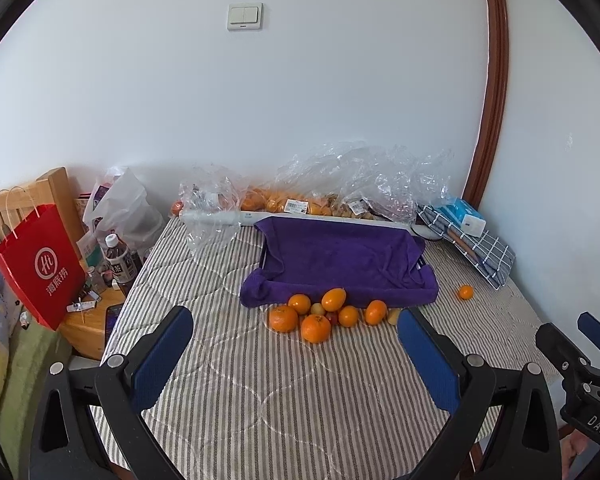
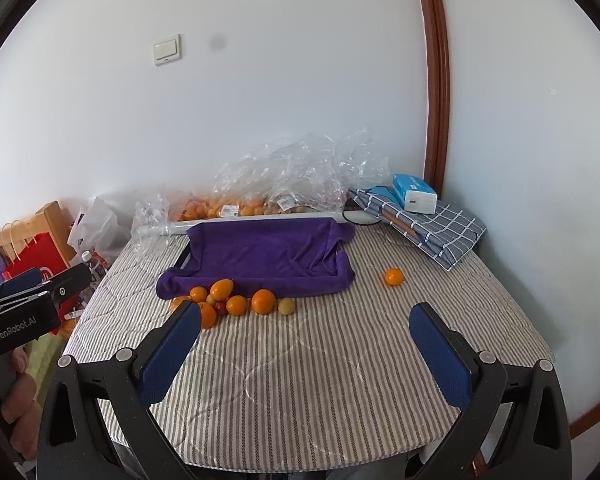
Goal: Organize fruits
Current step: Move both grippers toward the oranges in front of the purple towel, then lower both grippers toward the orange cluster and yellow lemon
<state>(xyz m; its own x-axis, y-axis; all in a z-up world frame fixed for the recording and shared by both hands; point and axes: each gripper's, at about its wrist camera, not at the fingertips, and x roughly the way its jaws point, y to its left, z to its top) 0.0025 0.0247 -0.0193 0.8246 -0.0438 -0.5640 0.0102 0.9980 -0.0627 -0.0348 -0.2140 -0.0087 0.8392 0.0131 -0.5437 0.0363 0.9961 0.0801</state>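
A pile of oranges [image 1: 316, 328] [image 2: 263, 301] with small yellow and red fruits lies on the striped table [image 1: 284, 392] [image 2: 308, 376], against the front of a tray covered with a purple towel [image 1: 340, 264] [image 2: 260, 256]. One small orange [image 1: 465, 292] [image 2: 393, 276] lies alone to the right. My left gripper [image 1: 296, 332] is open and empty, hovering just short of the pile. My right gripper [image 2: 306, 330] is open and empty, right of the pile; it also shows at the right edge of the left wrist view [image 1: 580, 340].
Clear plastic bags with more oranges [image 1: 284, 200] [image 2: 236, 208] lie along the wall behind a white tube [image 1: 220, 218]. A checked cloth with a blue box [image 1: 470, 236] [image 2: 416, 196] sits back right. A red bag [image 1: 40, 268] and bottles [image 1: 118, 256] stand left of the table.
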